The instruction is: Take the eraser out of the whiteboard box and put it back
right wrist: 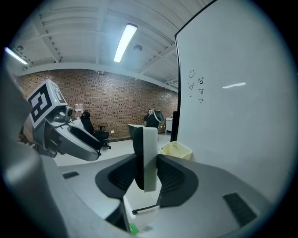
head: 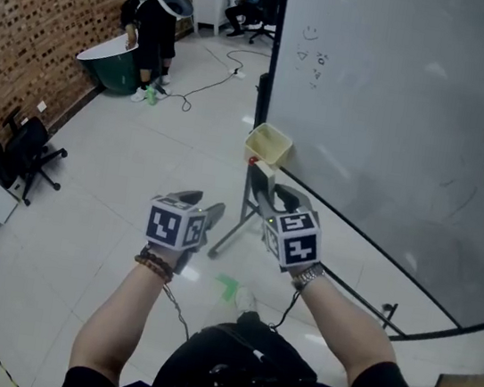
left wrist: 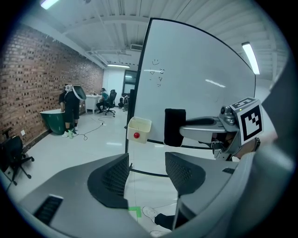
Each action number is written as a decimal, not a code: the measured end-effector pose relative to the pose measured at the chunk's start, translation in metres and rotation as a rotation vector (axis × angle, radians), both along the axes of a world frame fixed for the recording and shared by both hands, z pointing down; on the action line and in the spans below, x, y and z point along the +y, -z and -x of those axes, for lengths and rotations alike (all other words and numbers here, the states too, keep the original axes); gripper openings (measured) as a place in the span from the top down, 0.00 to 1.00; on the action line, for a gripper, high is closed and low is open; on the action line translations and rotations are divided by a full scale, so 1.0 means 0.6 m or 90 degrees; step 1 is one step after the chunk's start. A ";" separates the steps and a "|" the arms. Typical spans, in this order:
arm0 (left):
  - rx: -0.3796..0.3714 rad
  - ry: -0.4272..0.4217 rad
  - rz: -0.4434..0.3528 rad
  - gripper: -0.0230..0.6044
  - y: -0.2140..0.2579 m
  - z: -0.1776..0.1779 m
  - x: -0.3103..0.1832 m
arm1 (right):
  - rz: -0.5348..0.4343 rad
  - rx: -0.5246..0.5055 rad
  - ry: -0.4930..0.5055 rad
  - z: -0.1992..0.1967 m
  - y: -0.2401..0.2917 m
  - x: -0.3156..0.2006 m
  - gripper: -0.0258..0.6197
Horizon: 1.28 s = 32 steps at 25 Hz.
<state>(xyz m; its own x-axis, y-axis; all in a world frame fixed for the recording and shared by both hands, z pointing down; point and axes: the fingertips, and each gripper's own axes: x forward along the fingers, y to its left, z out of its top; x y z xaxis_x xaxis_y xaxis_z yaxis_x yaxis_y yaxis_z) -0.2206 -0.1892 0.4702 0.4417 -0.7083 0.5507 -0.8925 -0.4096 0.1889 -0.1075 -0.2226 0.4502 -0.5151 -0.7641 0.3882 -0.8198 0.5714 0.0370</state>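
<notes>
The eraser point(right wrist: 149, 148), a white block with a black felt face, stands upright between the pads of my right gripper point(right wrist: 145, 175), which is shut on it. In the head view the eraser point(head: 262, 179) is held just below and in front of the pale yellow box point(head: 268, 144) fixed at the whiteboard's point(head: 398, 112) lower left corner. The left gripper view shows the box point(left wrist: 139, 128) with a small red thing point(left wrist: 136, 135) in it, and the eraser point(left wrist: 174, 126) to its right. My left gripper point(head: 204, 209) is open and empty, left of the right one.
The whiteboard's stand leg point(head: 232, 228) slants down to the floor under the box. A green tape mark point(head: 228, 286) lies on the tiles. A person point(head: 154, 33) stands by a green tub point(head: 110, 62) at the back left; an office chair point(head: 30, 150) and a floor cable point(head: 206, 82) are there too.
</notes>
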 end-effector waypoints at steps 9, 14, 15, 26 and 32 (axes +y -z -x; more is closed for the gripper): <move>-0.011 0.013 0.021 0.58 -0.039 0.011 -0.052 | 0.002 0.002 -0.003 0.001 -0.007 -0.077 0.71; 0.006 0.005 0.037 0.63 -0.057 0.009 -0.091 | 0.003 0.004 -0.003 0.001 -0.013 -0.129 0.71; 0.006 0.003 0.039 0.63 -0.059 0.008 -0.098 | 0.003 0.004 -0.003 0.001 -0.014 -0.138 0.71; -0.003 0.009 0.055 0.82 -0.090 0.010 -0.168 | 0.020 0.008 0.006 0.003 -0.036 -0.226 0.71; -0.005 0.012 0.070 0.87 -0.109 0.009 -0.198 | 0.031 0.005 0.012 0.007 -0.055 -0.265 0.71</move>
<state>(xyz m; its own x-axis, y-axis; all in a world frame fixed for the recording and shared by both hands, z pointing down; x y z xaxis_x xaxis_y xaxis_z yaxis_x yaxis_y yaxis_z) -0.2262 -0.3078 0.5353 0.4246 -0.6515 0.6286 -0.9013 -0.3701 0.2252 -0.1118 -0.3817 0.4831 -0.5260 -0.7341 0.4294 -0.8086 0.5882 0.0151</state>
